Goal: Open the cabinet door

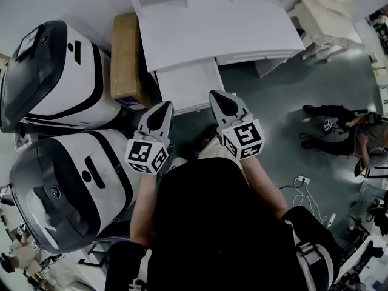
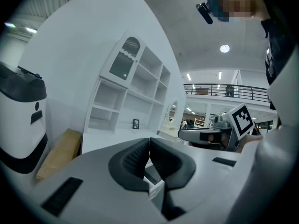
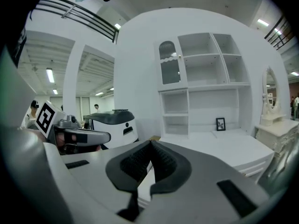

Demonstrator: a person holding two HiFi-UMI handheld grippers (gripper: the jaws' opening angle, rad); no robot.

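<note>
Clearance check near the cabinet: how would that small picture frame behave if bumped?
The picture frame stands upright and looks thin, so it likely tips easily. It is small, so probably light and slides when pushed.

Big indoor hall, prob. a robotics lab/test space: mezzanine railing [image 2: 224, 90], strip ceiling lights [image 3: 50, 74], two bulky white-black machines [image 1: 60, 77], cables [image 1: 306, 190] on grey floor [image 1: 273, 102], white cabinet [image 3: 205, 87] staged like home furniture.
</note>
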